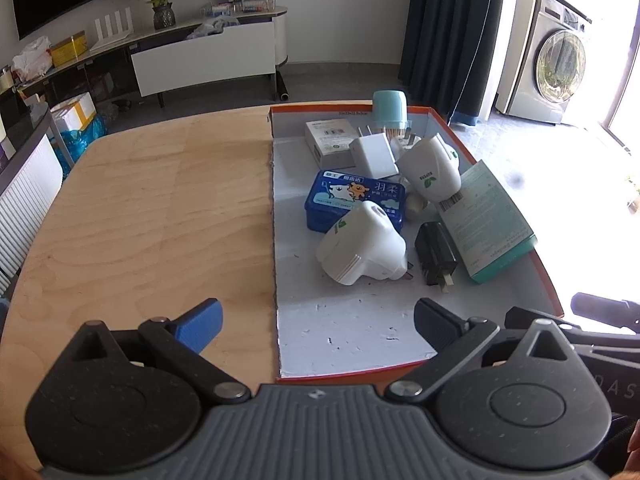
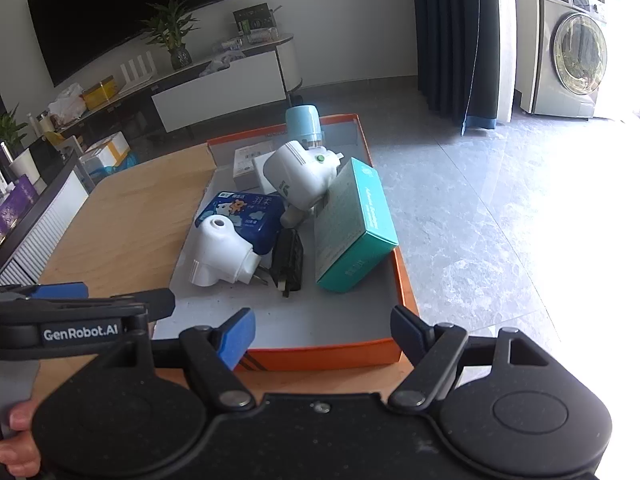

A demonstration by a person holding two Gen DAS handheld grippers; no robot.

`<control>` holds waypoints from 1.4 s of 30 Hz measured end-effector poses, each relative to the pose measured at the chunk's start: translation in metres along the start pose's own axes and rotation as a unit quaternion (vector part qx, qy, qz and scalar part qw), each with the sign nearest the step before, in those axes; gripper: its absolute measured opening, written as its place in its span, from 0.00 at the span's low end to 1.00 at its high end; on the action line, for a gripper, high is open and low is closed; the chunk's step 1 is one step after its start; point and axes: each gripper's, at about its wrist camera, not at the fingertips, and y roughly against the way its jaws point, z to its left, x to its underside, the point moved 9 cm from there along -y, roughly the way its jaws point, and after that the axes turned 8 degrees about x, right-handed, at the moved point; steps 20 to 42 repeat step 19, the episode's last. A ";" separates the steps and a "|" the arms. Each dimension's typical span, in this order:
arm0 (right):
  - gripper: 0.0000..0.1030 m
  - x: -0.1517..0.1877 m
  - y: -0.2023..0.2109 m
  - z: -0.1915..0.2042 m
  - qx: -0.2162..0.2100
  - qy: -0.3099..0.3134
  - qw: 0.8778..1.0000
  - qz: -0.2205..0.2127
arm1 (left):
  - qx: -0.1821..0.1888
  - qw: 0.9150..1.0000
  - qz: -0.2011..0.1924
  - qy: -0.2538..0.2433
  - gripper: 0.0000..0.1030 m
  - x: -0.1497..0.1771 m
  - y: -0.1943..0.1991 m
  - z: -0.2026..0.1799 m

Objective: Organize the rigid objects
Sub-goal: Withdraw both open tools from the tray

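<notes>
two white plug-in heaters; one blue tin

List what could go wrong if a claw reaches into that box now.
The teal carton leans tilted against the orange box's rim; a nudge might tip it onto the floor. The upper white plug-in heater rests on other items and could roll. The black charger lies tight beside the near white heater, so a grasp may catch both.
</notes>
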 end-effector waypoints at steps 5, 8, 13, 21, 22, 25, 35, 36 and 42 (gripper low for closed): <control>0.87 0.001 -0.001 0.000 0.000 0.000 1.000 0.001 | 0.004 1.000 0.001 0.000 1.00 -0.001 0.000 -0.001; 0.87 0.002 -0.004 0.000 0.000 -0.001 1.000 0.003 | 0.005 1.000 0.003 0.001 1.00 0.000 -0.001 -0.001; 0.87 0.002 -0.006 0.000 -0.001 -0.002 1.000 0.006 | 0.005 1.000 0.003 0.001 1.00 -0.001 -0.002 0.000; 0.87 0.002 -0.008 0.001 -0.001 -0.004 1.000 0.008 | 0.007 1.000 0.003 -0.002 1.00 -0.001 -0.003 0.000; 0.87 0.002 -0.008 0.001 -0.001 -0.004 1.000 0.008 | 0.007 1.000 0.003 -0.002 1.00 -0.001 -0.003 0.000; 0.87 0.002 -0.008 0.001 -0.001 -0.004 1.000 0.008 | 0.007 1.000 0.003 -0.002 1.00 -0.001 -0.003 0.000; 0.87 0.002 -0.008 0.001 -0.001 -0.004 1.000 0.008 | 0.007 1.000 0.003 -0.002 1.00 -0.001 -0.003 0.000; 0.87 0.002 -0.008 0.001 -0.001 -0.004 1.000 0.008 | 0.007 1.000 0.003 -0.002 1.00 -0.001 -0.003 0.000; 0.87 0.002 -0.008 0.001 -0.001 -0.004 1.000 0.008 | 0.007 1.000 0.003 -0.002 1.00 -0.001 -0.003 0.000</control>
